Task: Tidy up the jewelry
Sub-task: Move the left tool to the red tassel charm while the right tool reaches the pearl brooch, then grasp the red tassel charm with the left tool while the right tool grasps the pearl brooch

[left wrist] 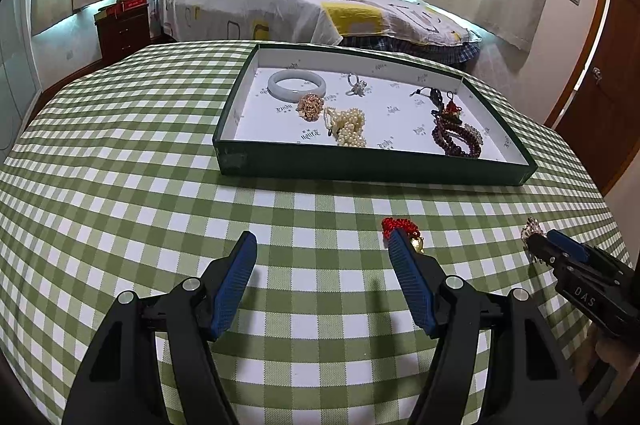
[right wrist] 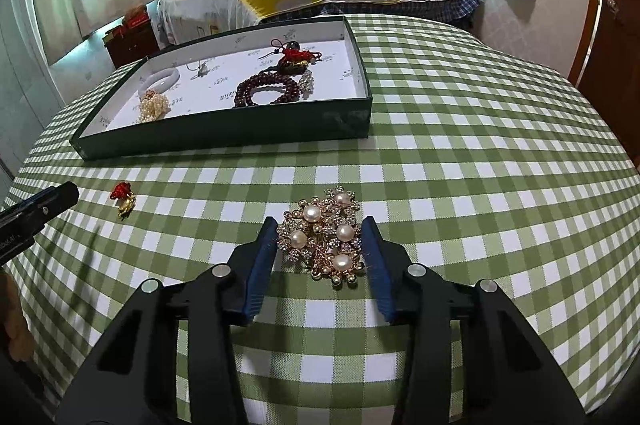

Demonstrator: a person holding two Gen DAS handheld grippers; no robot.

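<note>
Right gripper [right wrist: 320,237] is down on the bench [right wrist: 460,145] with its jaws spread around the pearl brooch [right wrist: 322,241], one blue pad on each flank, and from this view I can't say whether either pad touches the metal; nothing is squeezed yet. The brooch lies flat on the green check cloth, well short of the green tray [right wrist: 224,133], which already carries a pale bangle [right wrist: 162,78], a cream pearl cluster [right wrist: 153,107], dark red bead strings [right wrist: 266,92] and a red-knotted charm [right wrist: 294,59].

Over on the other side, the left gripper [left wrist: 322,249] hangs above the cloth with jaws wide and nothing between them. A small red-and-gold charm [left wrist: 402,231] sits just past its right pad, outside the gap.

That brooch looks rigid and light, but it's a lacy thing: thin gilt petals, tiny stones, round pearls that would likely let a pad slide off. My read is that the outer rim, taken edge to edge across the widest part, is the place to hold, with a gentle close so no petal bends. It sits low on the cloth, so the pads probably need to stay right at the surface to catch it rather than skate over the top, and the cloth may bunch if they drag
</note>
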